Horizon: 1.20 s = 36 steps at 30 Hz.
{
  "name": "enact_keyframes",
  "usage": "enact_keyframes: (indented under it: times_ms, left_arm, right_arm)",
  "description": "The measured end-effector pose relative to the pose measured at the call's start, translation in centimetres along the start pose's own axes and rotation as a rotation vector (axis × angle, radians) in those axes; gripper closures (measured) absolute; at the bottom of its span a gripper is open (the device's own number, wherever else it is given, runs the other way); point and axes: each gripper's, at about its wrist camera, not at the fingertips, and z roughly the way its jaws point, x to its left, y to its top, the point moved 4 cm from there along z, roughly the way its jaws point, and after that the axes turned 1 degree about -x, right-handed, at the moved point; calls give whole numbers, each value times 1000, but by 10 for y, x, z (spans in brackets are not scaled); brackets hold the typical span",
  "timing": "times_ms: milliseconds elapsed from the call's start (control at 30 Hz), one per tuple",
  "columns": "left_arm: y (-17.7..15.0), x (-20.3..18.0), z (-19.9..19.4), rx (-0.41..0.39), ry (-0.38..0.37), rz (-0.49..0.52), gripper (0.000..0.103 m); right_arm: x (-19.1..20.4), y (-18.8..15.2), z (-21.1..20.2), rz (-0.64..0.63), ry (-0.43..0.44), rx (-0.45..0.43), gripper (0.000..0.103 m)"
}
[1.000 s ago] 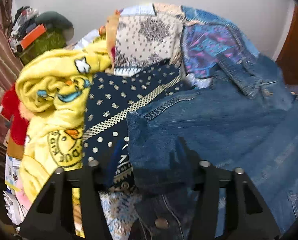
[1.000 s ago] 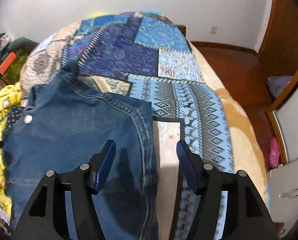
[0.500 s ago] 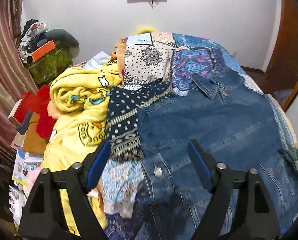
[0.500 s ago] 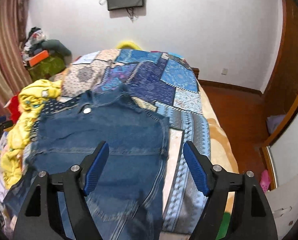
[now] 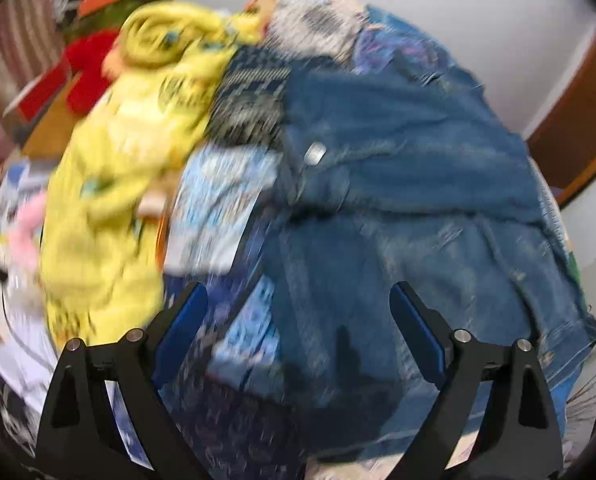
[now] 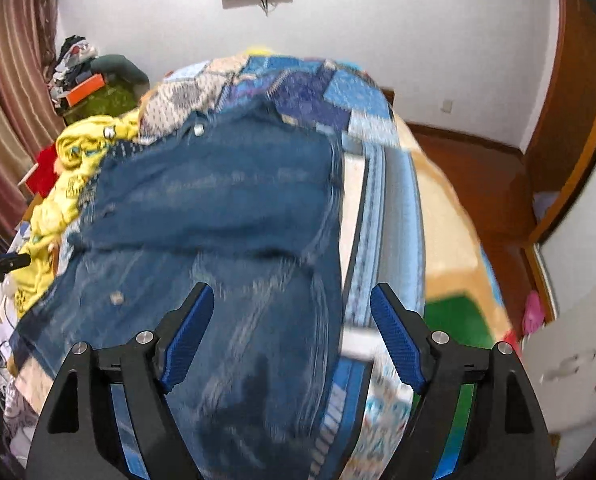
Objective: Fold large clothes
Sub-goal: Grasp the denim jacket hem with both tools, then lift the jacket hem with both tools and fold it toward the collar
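A blue denim jacket (image 5: 410, 168) lies spread on the bed, its upper part folded down over the lower part. The same denim jacket (image 6: 225, 196) fills the middle of the right wrist view. My left gripper (image 5: 298, 320) hovers above the jacket's near left side, jaws still opening, blue pads wide apart with nothing pressed between them. My right gripper (image 6: 291, 320) hangs over the jacket's near right edge, jaws also opening, pads clear of the cloth. Both views are blurred by motion.
A patchwork quilt (image 6: 338, 96) covers the bed. A yellow printed garment (image 5: 109, 184) and a dark dotted cloth (image 5: 249, 104) are heaped left of the jacket. Red fabric (image 5: 85, 76) and clutter lie beyond. Wooden floor (image 6: 478, 168) and a wardrobe stand to the right.
Both grippers let go of the denim, opened wide and drew back toward the near end of the bed. The folded jacket stays lying where it was laid.
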Motion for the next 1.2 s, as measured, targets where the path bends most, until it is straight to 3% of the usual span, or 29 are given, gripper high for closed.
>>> enact_keyframes:
  times_ms: [133, 300, 533, 667, 800, 867, 933, 967, 1133, 1200]
  left_arm:
    - [-39, 14, 6, 51, 5, -94, 11]
    - [-71, 14, 8, 91, -44, -167, 11]
    - [-81, 1, 10, 98, -134, -215, 12]
    - [-84, -8, 12, 105, -189, -214, 33]
    - [-83, -13, 12, 98, -197, -189, 48]
    - [-81, -14, 9, 79, -178, -164, 64]
    - [-77, -14, 4, 64, -181, -149, 71]
    - [-76, -14, 2, 54, -188, -148, 75]
    - [-58, -18, -13, 0, -205, -130, 88]
    - [-46, -19, -19, -28, -214, -117, 90]
  right_arm:
    - [-6, -27, 4, 49, 10, 54, 25]
    - [-15, -49, 1, 151, 50, 97, 25]
    - [-10, -74, 3, 269, 147, 133, 25]
    - [-10, -82, 4, 317, 188, 131, 25]
    - [-12, -84, 5, 339, 217, 132, 25]
    - [-10, -84, 3, 332, 230, 127, 33]
    - [-5, -81, 0, 323, 257, 121, 52]
    - [-3, -79, 0, 310, 256, 119, 55]
    - [4, -65, -1, 247, 261, 94, 82]
    - [7, -57, -4, 213, 263, 73, 86]
